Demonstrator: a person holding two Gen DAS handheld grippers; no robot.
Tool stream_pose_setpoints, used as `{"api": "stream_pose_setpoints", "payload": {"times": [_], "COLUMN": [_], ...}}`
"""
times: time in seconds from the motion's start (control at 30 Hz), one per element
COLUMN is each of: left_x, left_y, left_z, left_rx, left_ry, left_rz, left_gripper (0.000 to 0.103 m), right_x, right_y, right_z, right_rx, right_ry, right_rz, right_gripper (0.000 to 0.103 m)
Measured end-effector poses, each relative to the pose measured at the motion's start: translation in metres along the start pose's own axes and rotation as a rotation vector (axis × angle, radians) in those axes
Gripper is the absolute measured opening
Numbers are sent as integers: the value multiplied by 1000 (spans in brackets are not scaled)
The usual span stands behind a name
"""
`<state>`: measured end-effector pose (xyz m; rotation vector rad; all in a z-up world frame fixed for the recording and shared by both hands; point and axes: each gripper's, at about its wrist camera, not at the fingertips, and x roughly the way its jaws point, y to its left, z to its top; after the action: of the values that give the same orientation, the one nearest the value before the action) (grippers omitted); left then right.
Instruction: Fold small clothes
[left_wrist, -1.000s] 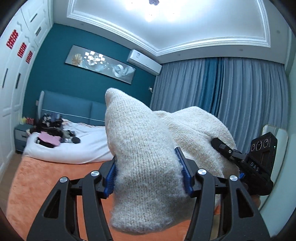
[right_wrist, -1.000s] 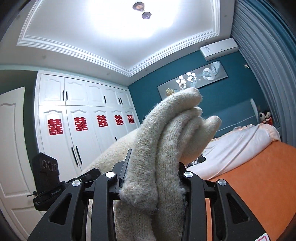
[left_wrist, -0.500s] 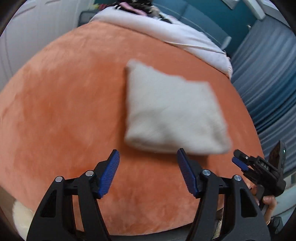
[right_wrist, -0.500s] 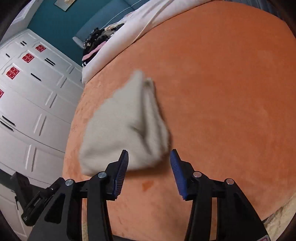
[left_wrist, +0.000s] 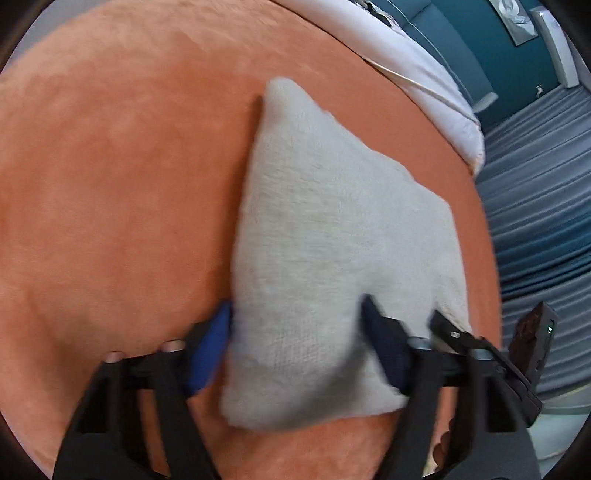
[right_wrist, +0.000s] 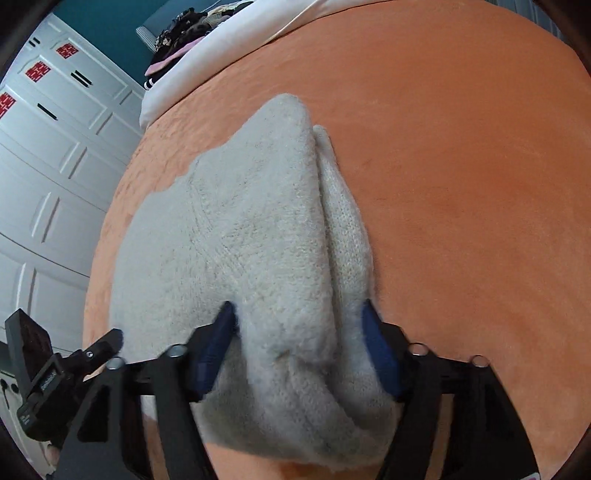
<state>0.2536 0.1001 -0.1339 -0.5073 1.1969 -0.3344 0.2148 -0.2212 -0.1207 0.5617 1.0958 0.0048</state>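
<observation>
A folded cream knitted garment (left_wrist: 332, 258) is seen lying on an orange plush blanket (left_wrist: 110, 184) that fills most of both views. In the left wrist view the garment runs from the upper middle of the frame down to the lower middle, its near edge set between the blue pads of the left gripper (left_wrist: 299, 347). The jaws are closing, and the pads appear to press on the knit at both sides, though motion blur makes the contact hard to confirm. The other gripper is glimpsed at the lower right of that frame, at the garment's right corner.

In the right wrist view the garment (right_wrist: 240, 240) occupies the centre and lower centre, with a folded layer showing as a narrow ridge along its right side. Its bunched near edge is clasped between the blue pads of the right gripper (right_wrist: 299, 347), whose jaws are closing on it. White bedding (right_wrist: 207, 66) with dark clothes piled on it is seen at the upper left, beside white wardrobe doors (right_wrist: 55, 166). Grey-blue curtains (left_wrist: 535, 221) fill the right edge of the left view.
</observation>
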Motion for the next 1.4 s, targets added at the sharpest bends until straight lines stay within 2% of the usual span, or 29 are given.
{"api": "stream_pose_setpoints", "payload": {"times": [0.03,0.07,0.13,0.2,0.23,0.3,0.37,0.4,0.43,0.47,0.57,0.6,0.67,0.73,0.77,0.8,0.9,1.03,1.2,1.4], "left_x": [-6,-16,-36,-48,-48,-23,-7,-14,-22,-31,-62,-66,-57,-33,-23,-21,-40,-68,-100,-127], "left_y": [-6,-13,-27,-32,-30,-19,-7,-5,-7,-14,-34,-42,-49,-48,-48,-47,-52,-69,-91,-110], "left_z": [2,5,7,6,3,-3,-11,-13,-14,-13,-27,-34,-45,-55,-58,-64,-75,-89,-111,-137], "left_rx": [14,44,108,159,175,203,186,156,149,154,242,277,326,349,358,364,354,355,362,374], "left_ry": [-18,-35,-71,-95,-91,-38,-6,-35,-55,-70,-162,-187,-189,-126,-97,-86,-116,-170,-227,-278], "left_rz": [4,-12,-20,-9,24,157,145,139,141,152,225,275,342,385,411,439,416,398,389,391], "left_gripper": [53,50,47,46,46,47,49,50,50,49,50,56,58,58,58,58,57,58,64,72], "right_x": [-5,-18,-48,-74,-77,-51,-2,-5,-17,-29,-70,-77,-63,-19,-9,-10,-45,-97,-140,-177], "right_y": [7,12,28,40,41,27,6,4,9,14,30,33,32,22,17,21,46,77,96,96], "right_z": [5,9,14,12,10,2,-11,-13,-13,-13,-17,-20,-25,-28,-33,-35,-31,-46,-71,-100], "right_rx": [-10,-24,-64,-122,-132,-128,-103,-97,-105,-111,-184,-206,-229,-250,-265,-289,-294,-358,-375,-361], "right_ry": [-7,-37,-94,-141,-146,-66,74,43,14,-3,-105,-125,-88,26,45,29,-6,-142,-242,-288], "right_rz": [12,44,102,105,89,-1,-94,-80,-63,-63,-108,-137,-196,-281,-300,-322,-347,-407,-380,-368], "right_gripper": [27,24,21,21,23,25,26,27,34,34,34,34,32,30,32,32,32,33,34,35]}}
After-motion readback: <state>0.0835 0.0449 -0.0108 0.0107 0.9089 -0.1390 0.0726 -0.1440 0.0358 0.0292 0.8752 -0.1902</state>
